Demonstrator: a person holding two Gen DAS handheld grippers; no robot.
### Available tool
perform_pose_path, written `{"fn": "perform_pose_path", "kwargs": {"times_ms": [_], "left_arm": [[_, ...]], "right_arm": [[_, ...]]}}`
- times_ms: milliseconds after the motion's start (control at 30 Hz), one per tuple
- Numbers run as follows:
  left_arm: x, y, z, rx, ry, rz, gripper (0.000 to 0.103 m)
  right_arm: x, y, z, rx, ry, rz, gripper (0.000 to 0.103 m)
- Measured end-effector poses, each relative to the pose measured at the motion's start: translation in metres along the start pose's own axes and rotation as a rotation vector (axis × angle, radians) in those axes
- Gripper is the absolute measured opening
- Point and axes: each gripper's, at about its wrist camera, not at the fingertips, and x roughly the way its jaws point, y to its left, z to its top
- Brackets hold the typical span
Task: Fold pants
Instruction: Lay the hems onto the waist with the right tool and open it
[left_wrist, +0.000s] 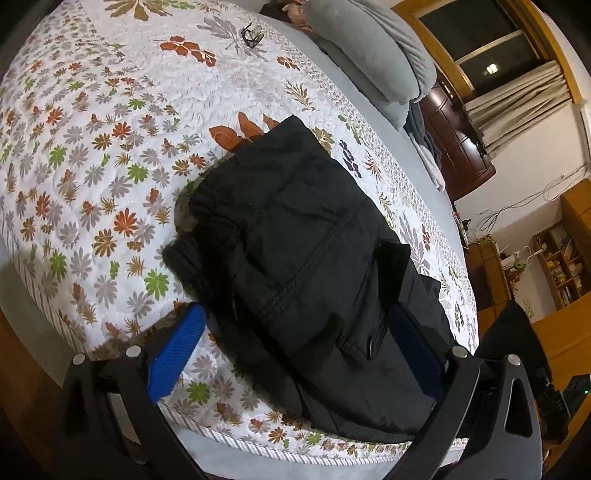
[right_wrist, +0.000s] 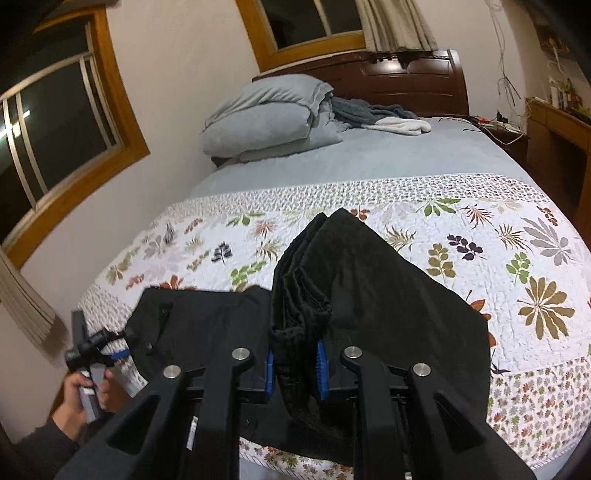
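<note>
Black pants (left_wrist: 295, 240) lie partly folded on the flowered quilt (left_wrist: 92, 166), near the bed's edge. My left gripper (left_wrist: 295, 350) stands wide open with the pants' near end between its blue fingers (left_wrist: 177, 350); the pads do not press on the cloth. In the right wrist view a hand (right_wrist: 79, 391) holds that left gripper (right_wrist: 118, 354) at the pants' left edge. My right gripper (right_wrist: 295, 369) is shut on a bunched fold of the pants (right_wrist: 388, 314), lifted a little off the quilt, and its blue pads (right_wrist: 321, 369) pinch the cloth.
Folded grey bedding (right_wrist: 266, 118) and a towel (right_wrist: 391, 123) sit by the dark wooden headboard (right_wrist: 406, 81). A pair of glasses (left_wrist: 253, 35) lies far out on the quilt. Windows (right_wrist: 55, 129) line the left wall, and a desk (right_wrist: 554, 136) and a shelf (left_wrist: 557, 266) stand beyond the bed.
</note>
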Motion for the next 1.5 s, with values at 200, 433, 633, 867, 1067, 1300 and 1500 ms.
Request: {"fn": "perform_pose_path", "kwargs": {"times_ms": [200,433,633,867,1067,1300,1500], "left_arm": [[0.004,0.0,-0.003,0.008,0.005,0.01,0.099],[0.005,-0.002,-0.006,0.031,0.007,0.02,0.099],[0.006,-0.003,-0.008,0.034,0.011,0.026,0.099],[0.008,-0.004,-0.009,0.034,0.014,0.027,0.099],[0.009,-0.003,-0.007,0.04,0.017,0.033,0.099],[0.01,-0.004,-0.008,0.042,0.017,0.037,0.099],[0.014,-0.003,-0.006,0.038,0.01,0.037,0.1]], "right_arm": [[0.029,0.03,-0.023,-0.095,0.044,-0.051,0.017],[0.062,0.067,-0.055,-0.247,0.099,-0.148,0.017],[0.099,0.099,-0.095,-0.455,0.171,-0.262,0.016],[0.126,0.119,-0.131,-0.633,0.213,-0.363,0.017],[0.138,0.117,-0.146,-0.678,0.225,-0.371,0.026],[0.081,0.111,-0.124,-0.552,0.168,-0.111,0.062],[0.046,0.039,-0.077,-0.255,0.122,-0.087,0.051]]}}
